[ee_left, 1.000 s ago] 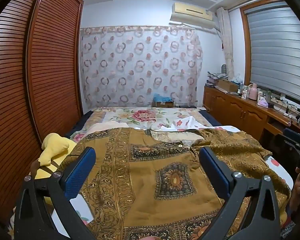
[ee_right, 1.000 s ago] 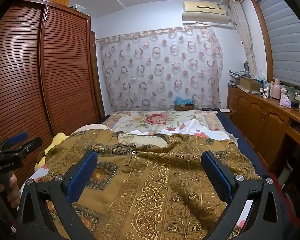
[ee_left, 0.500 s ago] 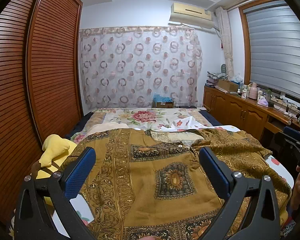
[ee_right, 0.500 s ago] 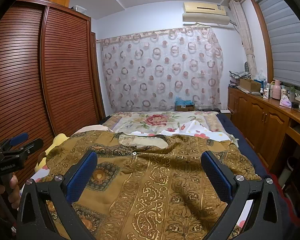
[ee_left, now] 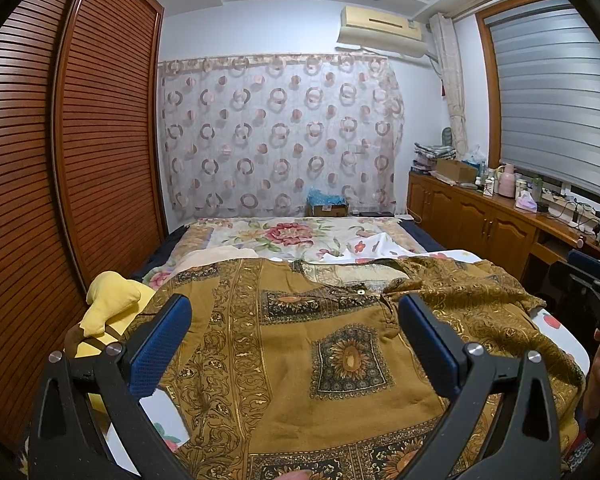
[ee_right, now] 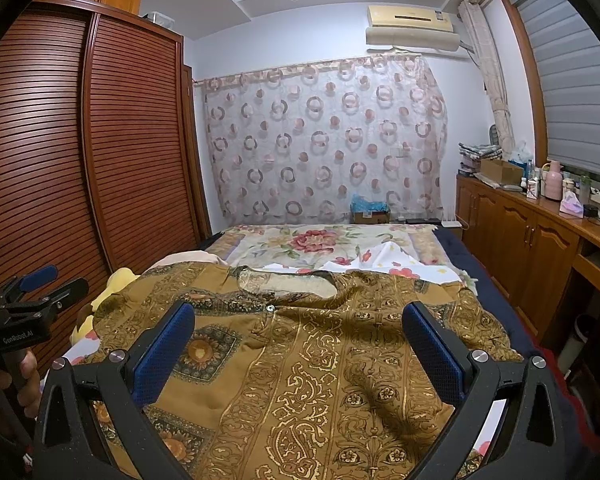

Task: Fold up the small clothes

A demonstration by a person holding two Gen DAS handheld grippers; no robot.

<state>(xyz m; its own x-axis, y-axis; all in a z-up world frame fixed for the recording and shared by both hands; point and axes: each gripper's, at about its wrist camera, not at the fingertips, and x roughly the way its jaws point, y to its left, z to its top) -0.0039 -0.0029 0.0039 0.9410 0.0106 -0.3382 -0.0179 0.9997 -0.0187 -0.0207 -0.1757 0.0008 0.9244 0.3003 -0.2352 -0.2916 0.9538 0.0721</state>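
Both tongs (ee_left: pixel 294 340) (ee_right: pixel 298 344) gape wide above the spread shirt (ee_right: pixel 300 360).

I hold my left hand-held gripper (ee_left: pixel 294 334) level and pointing forward, its blue-padded fingers (ee_left: pixel 160 344) spread wide with nothing between them. My right hand-held gripper (ee_right: pixel 298 342) sits the same way beside it, jaws wide apart and empty. My left hand (ee_right: pixel 4 390) wraps its gripper's handle.

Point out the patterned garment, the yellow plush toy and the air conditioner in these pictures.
patterned garment (ee_right: pixel 300 360), right wrist view, on its chest panel.
yellow plush toy (ee_left: pixel 112 304), left wrist view, on its raised yellow part.
air conditioner (ee_right: pixel 412 26), right wrist view, on its front casing.
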